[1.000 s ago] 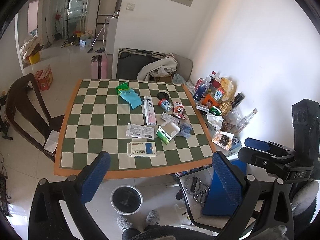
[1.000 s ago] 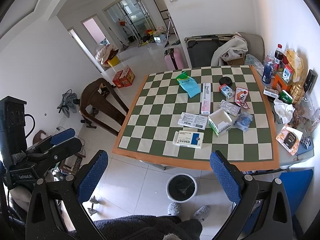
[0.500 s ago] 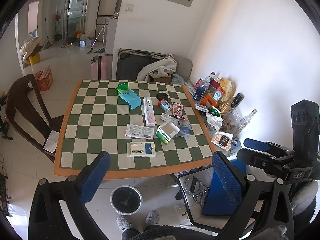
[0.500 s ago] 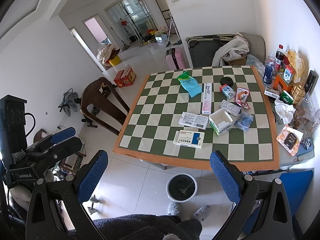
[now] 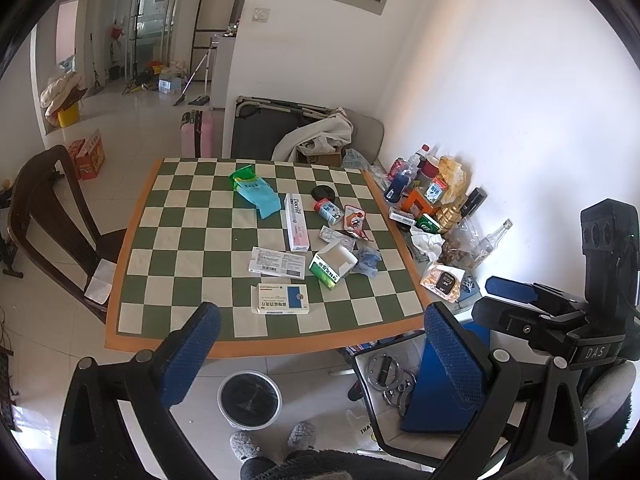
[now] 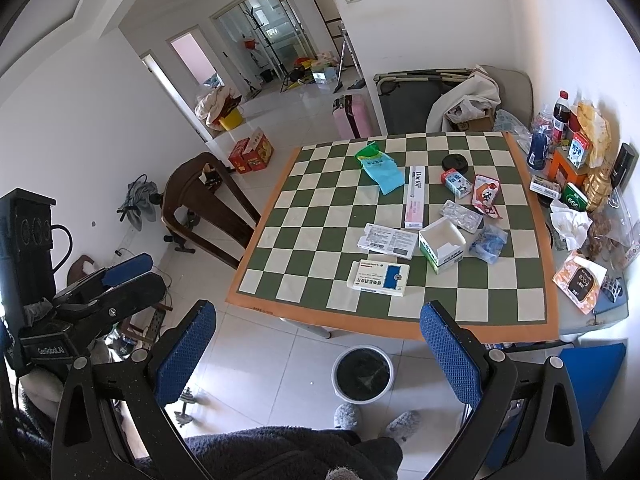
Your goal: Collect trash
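Overhead, I see the checkered table [image 5: 180, 216], its near edge cut by my fingers. Bin [image 6: 363, 374] on the floor below. Left gripper [image 5: 320, 350] and right gripper [image 6: 318, 346] both spread, empty. White-and-blue box [image 5: 280, 299] nearest; print unreadable.

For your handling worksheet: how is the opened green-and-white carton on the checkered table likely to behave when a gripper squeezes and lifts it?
The opened carton looks empty inside, so it is probably very light. Its thin walls and loose flap would likely buckle under a firm squeeze. Flat-sided, it shouldn't roll.
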Motion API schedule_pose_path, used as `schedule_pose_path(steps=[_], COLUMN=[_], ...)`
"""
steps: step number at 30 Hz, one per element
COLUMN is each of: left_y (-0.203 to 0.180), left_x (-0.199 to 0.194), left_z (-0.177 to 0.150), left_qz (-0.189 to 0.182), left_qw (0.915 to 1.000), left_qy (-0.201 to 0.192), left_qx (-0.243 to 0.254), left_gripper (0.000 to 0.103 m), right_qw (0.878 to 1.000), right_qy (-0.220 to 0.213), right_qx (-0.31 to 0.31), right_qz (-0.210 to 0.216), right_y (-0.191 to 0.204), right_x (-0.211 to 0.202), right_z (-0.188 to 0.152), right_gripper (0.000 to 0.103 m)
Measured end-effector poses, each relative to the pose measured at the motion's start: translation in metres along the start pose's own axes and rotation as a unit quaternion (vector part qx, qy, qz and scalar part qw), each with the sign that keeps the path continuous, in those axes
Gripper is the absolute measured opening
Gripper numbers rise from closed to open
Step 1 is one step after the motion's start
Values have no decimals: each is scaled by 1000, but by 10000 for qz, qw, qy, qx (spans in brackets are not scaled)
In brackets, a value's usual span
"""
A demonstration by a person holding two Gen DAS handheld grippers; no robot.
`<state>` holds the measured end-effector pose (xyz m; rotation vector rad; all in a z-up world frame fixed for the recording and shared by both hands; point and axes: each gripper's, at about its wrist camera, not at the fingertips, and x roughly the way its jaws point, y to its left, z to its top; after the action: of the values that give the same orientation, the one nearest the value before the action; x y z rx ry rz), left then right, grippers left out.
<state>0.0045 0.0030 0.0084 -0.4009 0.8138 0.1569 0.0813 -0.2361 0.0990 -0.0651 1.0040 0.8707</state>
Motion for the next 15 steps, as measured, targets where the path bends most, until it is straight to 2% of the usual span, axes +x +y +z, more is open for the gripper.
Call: schedule_pose_path(steps=[12, 15], left_y=[-5, -3], left_x=[-2, 4], left_z=[1, 1], left_qz=[-48, 52], left_qw=[10000, 10000], left_qy=[39, 50], left_qx=[7, 0], left_gripper=[103, 103], right_qw=[10000, 10000], right_qy=[17, -11], right_qx=[12, 74], right_qz=[2, 28], right_y=[7, 11], right_x=[0, 4], right_z=[1, 0], right_gripper=[102, 103])
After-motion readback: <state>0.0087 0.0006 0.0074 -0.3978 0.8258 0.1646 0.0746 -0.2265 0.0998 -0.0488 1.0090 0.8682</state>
